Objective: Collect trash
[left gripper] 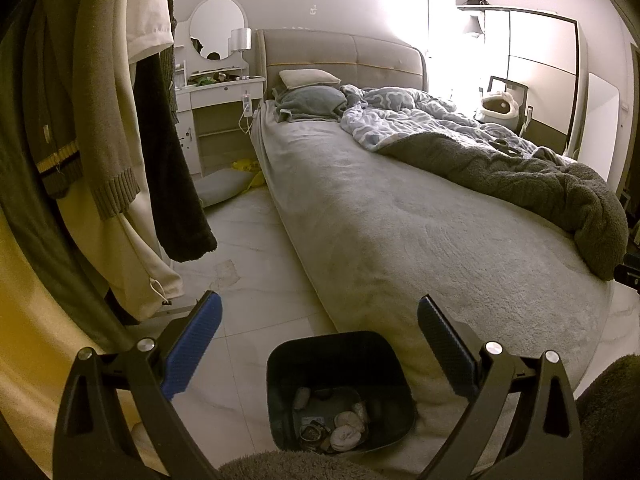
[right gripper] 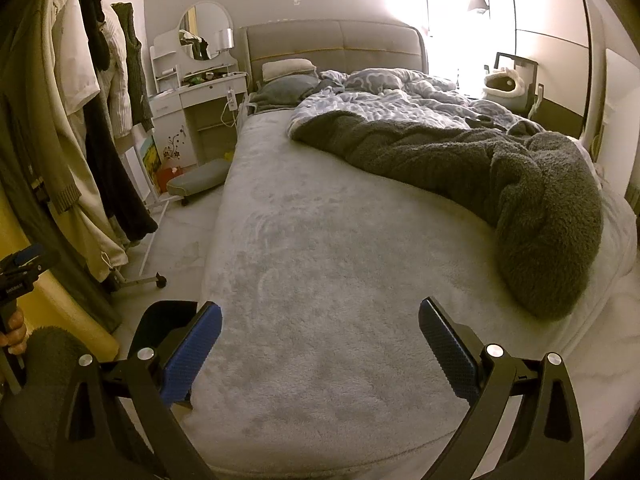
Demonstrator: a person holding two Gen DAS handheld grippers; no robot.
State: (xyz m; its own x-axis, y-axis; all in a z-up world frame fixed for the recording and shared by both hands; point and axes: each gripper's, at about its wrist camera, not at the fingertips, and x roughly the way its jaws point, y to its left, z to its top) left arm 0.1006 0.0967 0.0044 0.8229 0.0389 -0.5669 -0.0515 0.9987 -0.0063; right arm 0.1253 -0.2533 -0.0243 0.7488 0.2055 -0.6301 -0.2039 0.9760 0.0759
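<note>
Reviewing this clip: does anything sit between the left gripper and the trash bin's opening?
Nothing visible does. The left gripper is open and empty above the black trash bin, which stands on the floor against the bed, its mouth uncovered with trash inside.

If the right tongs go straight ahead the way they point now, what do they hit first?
Probably the bed's grey plush cover: the open right tongs aim low across it, short of the dark blanket. Depth is uncertain.
</note>
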